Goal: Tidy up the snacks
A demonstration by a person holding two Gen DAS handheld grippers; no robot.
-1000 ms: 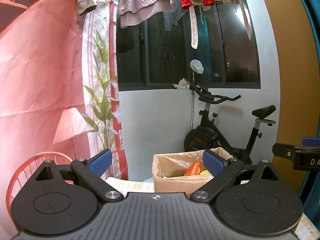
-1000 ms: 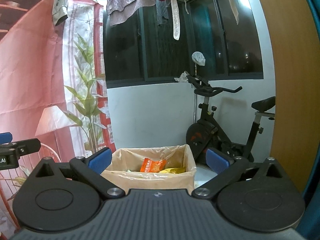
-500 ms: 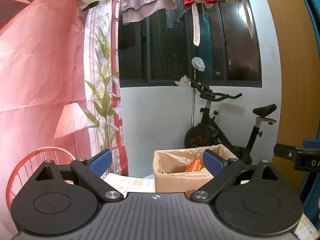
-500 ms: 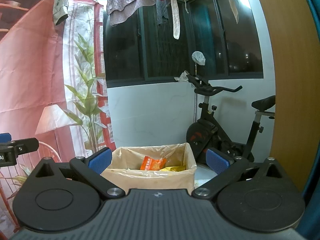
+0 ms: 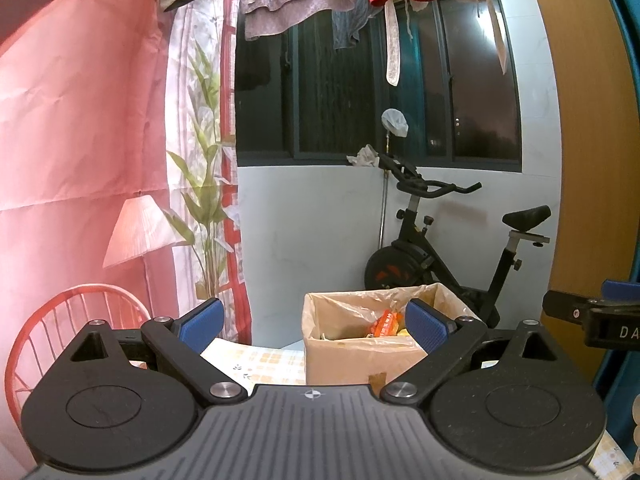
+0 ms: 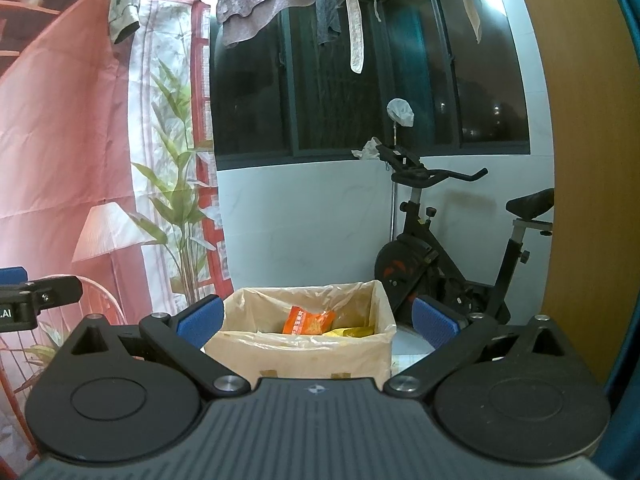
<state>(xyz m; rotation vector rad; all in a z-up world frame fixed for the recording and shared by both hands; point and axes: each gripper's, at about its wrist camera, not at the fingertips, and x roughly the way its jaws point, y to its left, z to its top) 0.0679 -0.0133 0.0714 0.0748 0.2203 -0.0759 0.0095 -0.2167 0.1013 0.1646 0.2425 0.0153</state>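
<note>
We hold our left tool [image 5: 312,320] and right tool [image 6: 316,316] wide open and empty, facing the cardboard box [image 6: 304,356] on the counter [image 5: 260,364], where the orange snack packet [image 6: 306,322] already sits inside.

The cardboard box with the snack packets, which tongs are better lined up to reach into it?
Probably the right tongs: the cardboard box sits centred between their open fingers, whereas it lies off-centre for the left tongs.

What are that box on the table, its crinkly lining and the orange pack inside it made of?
The box looks like plain brown cardboard: matte, with tape patches. Its lining seems to be thin translucent plastic film, wrinkled and glossy. The orange pack is probably printed plastic or foil wrapper; it shines slightly.
</note>
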